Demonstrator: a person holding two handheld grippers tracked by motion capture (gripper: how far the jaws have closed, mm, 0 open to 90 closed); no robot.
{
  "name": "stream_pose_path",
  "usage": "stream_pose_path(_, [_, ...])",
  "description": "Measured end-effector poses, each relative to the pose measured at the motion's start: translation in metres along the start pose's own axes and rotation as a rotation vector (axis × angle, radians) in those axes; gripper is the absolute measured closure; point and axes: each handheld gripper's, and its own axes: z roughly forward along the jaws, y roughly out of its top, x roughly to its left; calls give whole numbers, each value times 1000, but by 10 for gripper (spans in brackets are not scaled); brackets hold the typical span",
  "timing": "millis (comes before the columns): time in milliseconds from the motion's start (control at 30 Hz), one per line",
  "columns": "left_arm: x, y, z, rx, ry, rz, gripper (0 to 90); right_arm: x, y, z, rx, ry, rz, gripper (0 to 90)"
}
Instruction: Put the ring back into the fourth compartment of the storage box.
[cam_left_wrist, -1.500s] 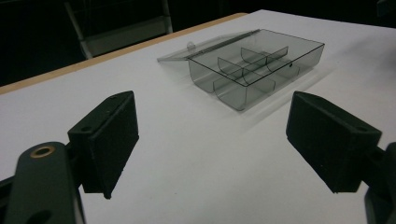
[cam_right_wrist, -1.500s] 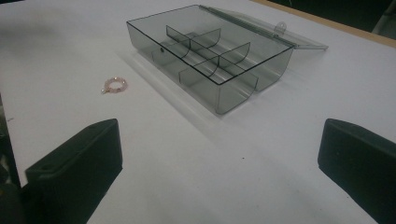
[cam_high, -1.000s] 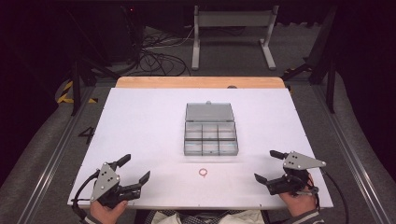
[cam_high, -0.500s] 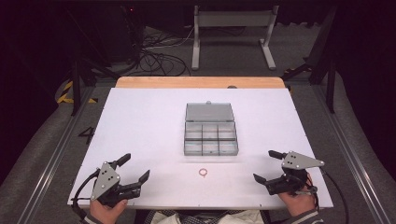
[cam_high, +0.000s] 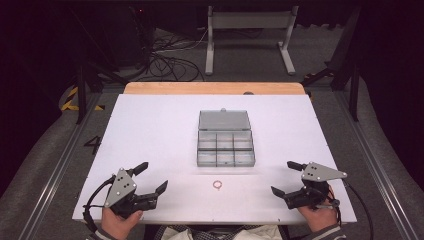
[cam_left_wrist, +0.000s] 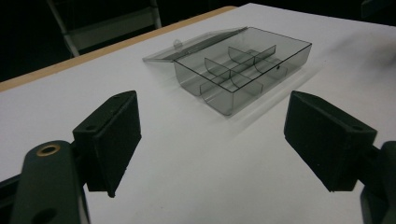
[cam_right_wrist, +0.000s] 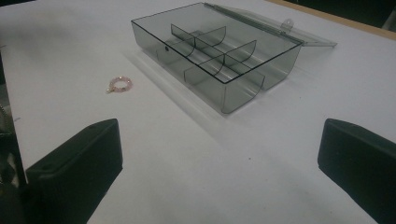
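The left gripper (cam_high: 152, 176) is hovering over the near left corner of the white table (cam_high: 150, 130), its 2 jaws standing wide apart and holding nothing. The right gripper (cam_high: 286, 178) is sitting at the near right corner — its jaws are likewise spread, gripping nothing. Between the 2, a small pink ring (cam_high: 217, 184) is lying flat on the table near the front edge, just in front of the clear divided box (cam_high: 225, 145). That box is resting at the table's middle with its lid (cam_high: 224, 120) lying open toward the far side — its compartments are looking bare.
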Motion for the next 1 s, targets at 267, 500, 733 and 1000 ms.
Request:
stream_pose_path(267, [-4,10,9,5,-30,7,197,0,0,0,0,3,2,5])
stream_pose_path(500, [-8,19,18,3,-53,8,199,0,0,1,1,3,2,5])
stream_pose_path(733, [-13,29,27,2,-78,18,201,0,0,0,0,3,4,5])
stream_pose_path(1000, [-20,38,38,3,-110,15,202,0,0,1,1,6,4,4])
